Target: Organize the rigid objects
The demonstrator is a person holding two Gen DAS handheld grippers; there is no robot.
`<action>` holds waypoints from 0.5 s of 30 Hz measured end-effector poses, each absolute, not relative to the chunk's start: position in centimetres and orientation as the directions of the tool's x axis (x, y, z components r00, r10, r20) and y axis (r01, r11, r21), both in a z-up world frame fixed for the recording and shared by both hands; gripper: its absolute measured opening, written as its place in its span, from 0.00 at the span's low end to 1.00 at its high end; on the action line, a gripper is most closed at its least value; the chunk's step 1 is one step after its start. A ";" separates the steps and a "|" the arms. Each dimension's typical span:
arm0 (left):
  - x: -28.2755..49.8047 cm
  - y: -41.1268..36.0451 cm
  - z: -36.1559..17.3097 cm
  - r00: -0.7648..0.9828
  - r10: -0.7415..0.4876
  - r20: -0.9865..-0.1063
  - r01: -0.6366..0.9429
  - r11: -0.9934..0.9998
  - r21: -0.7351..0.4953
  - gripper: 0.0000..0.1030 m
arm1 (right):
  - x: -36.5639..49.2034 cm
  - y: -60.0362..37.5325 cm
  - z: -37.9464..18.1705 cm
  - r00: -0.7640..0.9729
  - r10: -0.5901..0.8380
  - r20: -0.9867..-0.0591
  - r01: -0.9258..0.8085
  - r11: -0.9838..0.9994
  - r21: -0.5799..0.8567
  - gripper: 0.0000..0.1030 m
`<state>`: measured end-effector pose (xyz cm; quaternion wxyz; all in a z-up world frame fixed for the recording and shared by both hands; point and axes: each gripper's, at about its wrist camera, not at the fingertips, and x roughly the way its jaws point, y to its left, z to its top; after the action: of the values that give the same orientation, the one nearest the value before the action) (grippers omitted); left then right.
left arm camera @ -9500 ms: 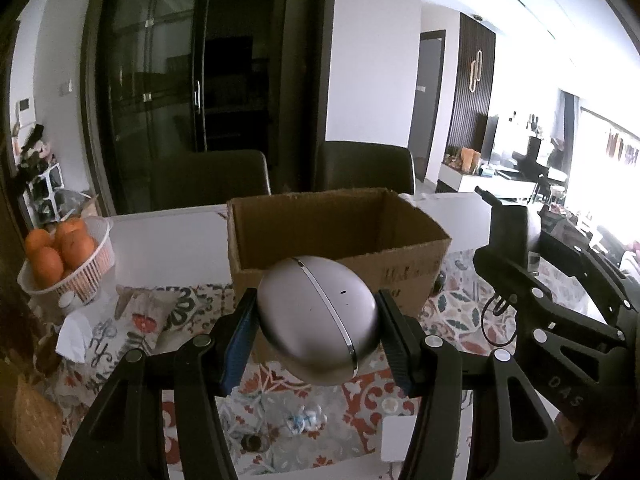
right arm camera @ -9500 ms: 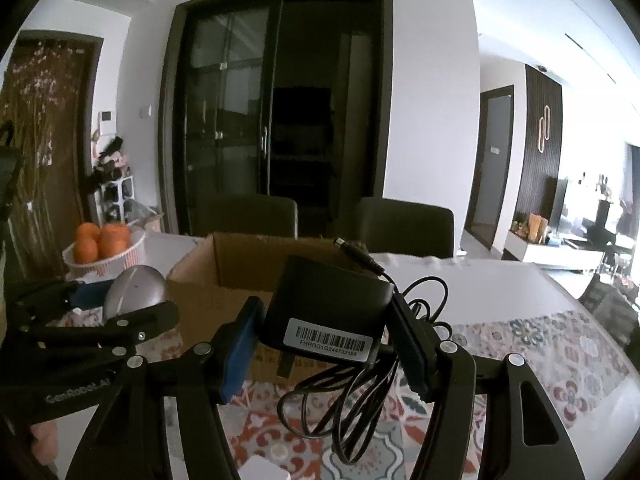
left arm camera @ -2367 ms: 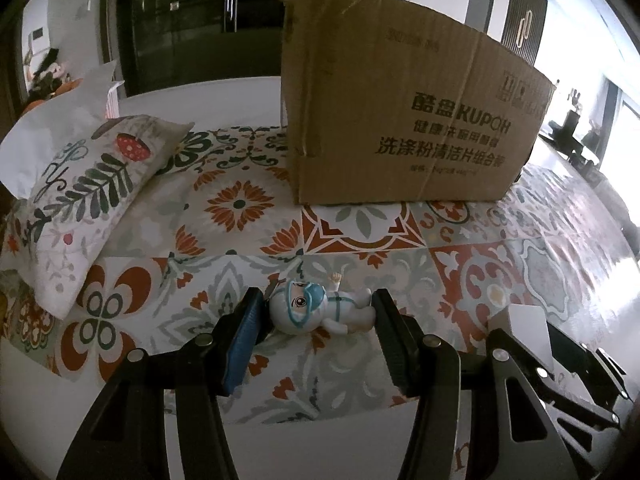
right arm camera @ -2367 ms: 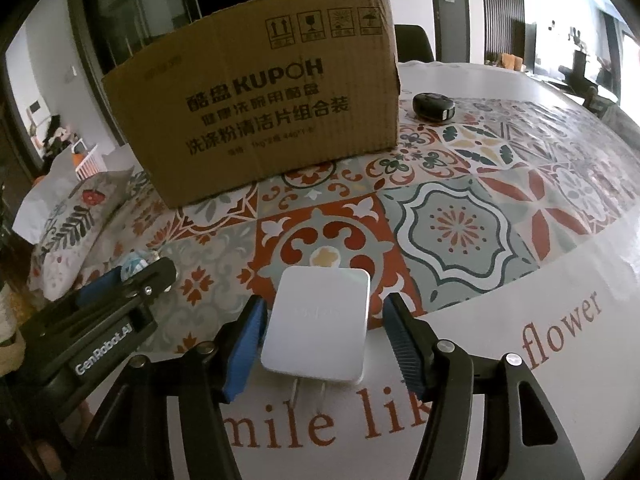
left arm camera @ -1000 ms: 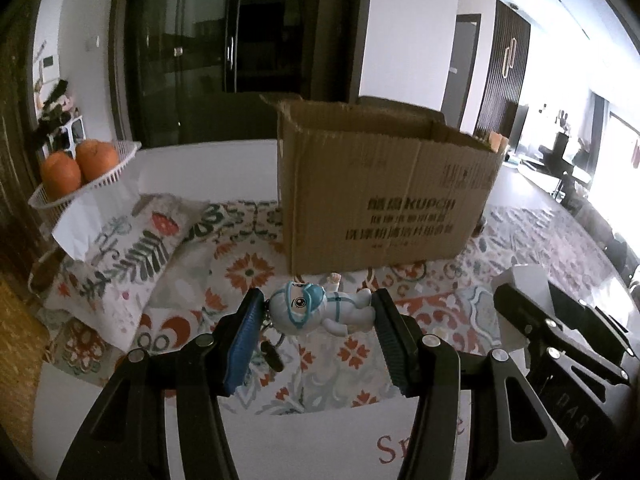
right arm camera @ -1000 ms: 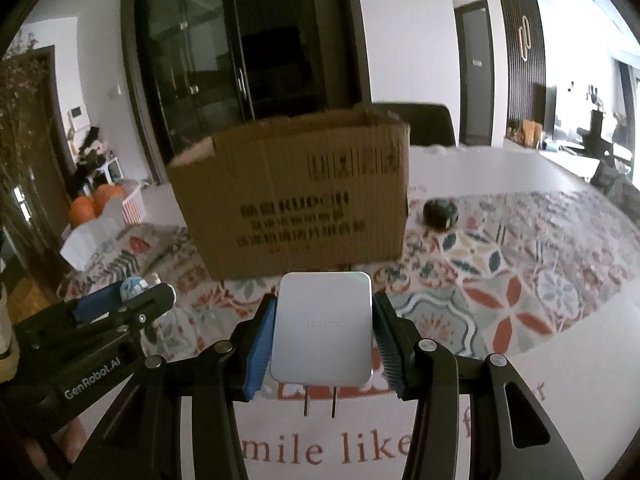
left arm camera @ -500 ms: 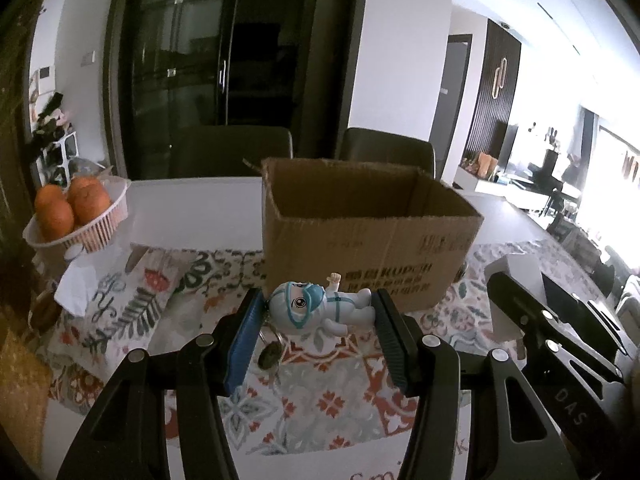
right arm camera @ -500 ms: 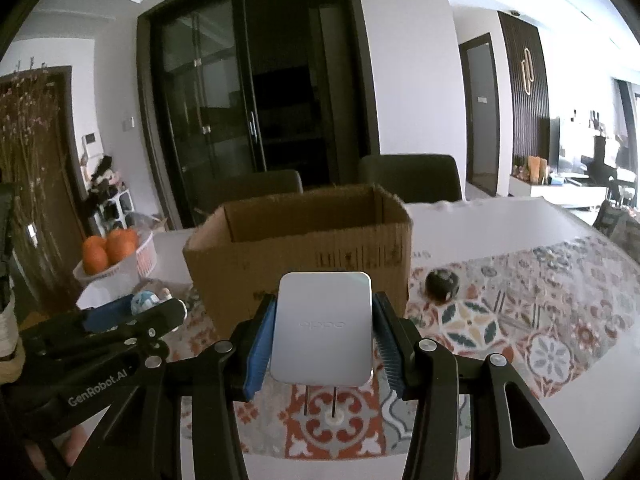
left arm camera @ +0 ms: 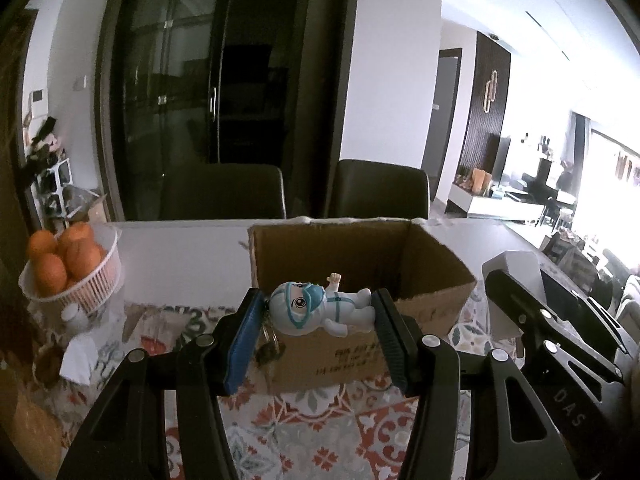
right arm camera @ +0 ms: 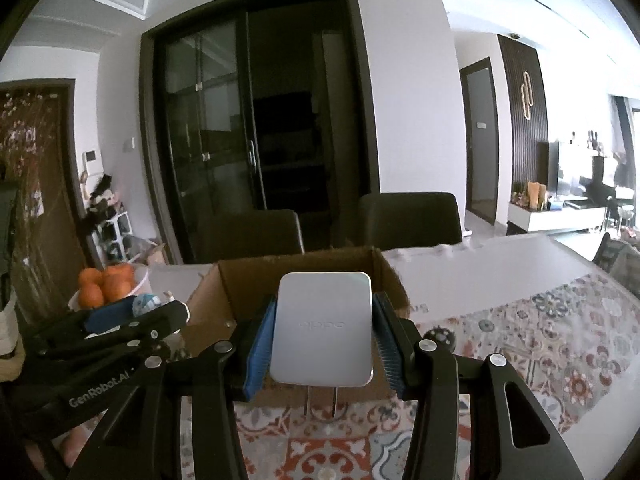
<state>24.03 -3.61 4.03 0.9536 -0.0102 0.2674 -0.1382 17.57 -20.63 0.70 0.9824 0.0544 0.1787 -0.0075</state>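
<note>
Toy figure (left arm camera: 320,309) and white charger (right arm camera: 323,334), both held up in front of the cardboard box (left arm camera: 436,270).

Left gripper (left arm camera: 316,316) was clamped on the little toy, which lay sideways with a key ring hanging under it. Right gripper (right arm camera: 324,340) squeezed the charger, prongs pointing down. Oranges sat in a white basket (left arm camera: 86,280) on the table (left arm camera: 180,256).

Our 2 wrist cams look fwd along their fingers, slightly down; both share the cardboard box (left arm camera: 360,264) (right arm camera: 304,276) just ahead.
</note>
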 end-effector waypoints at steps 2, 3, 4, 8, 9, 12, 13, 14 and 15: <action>24.6 -3.8 4.6 0.821 -0.272 -0.503 0.265 0.960 -0.086 0.53 | 18.1 -20.7 1.1 0.937 0.007 -0.349 0.030 0.994 0.102 0.47; 24.9 -4.0 4.8 0.822 -0.271 -0.500 0.269 0.960 -0.079 0.53 | 18.3 -20.8 1.3 0.938 0.008 -0.345 0.029 0.994 0.101 0.47; 25.1 -4.1 5.1 0.824 -0.271 -0.498 0.271 0.960 -0.074 0.53 | 18.5 -20.9 1.5 0.940 0.009 -0.340 0.026 0.995 0.099 0.47; 25.9 -4.5 6.0 0.836 -0.266 -0.481 0.275 0.960 -0.052 0.53 | 19.6 -21.2 2.2 0.941 0.012 -0.338 0.021 0.995 0.095 0.47; 26.1 -4.6 6.1 0.837 -0.264 -0.479 0.276 0.960 -0.046 0.53 | 20.1 -21.3 2.3 0.940 0.015 -0.341 0.018 0.995 0.094 0.47; 26.8 -5.1 6.5 0.839 -0.256 -0.480 0.276 0.961 -0.029 0.53 | 20.8 -21.5 2.7 0.938 0.019 -0.346 0.013 0.996 0.090 0.47; 27.1 -5.2 6.5 0.838 -0.255 -0.482 0.277 0.961 -0.027 0.53 | 21.1 -21.7 2.7 0.937 0.020 -0.348 0.011 0.996 0.088 0.47; 27.5 -5.3 6.5 0.835 -0.256 -0.487 0.279 0.960 -0.026 0.53 | 21.4 -21.7 2.8 0.935 0.023 -0.353 0.008 0.996 0.087 0.47; 27.8 -5.4 6.6 0.832 -0.257 -0.491 0.281 0.959 -0.027 0.53 | 21.7 -21.9 2.8 0.933 0.029 -0.358 0.003 0.996 0.091 0.47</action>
<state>27.79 -5.42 6.61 0.9568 0.0233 0.2533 -0.1404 21.71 -21.87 2.81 0.9821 0.0448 0.1828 0.0067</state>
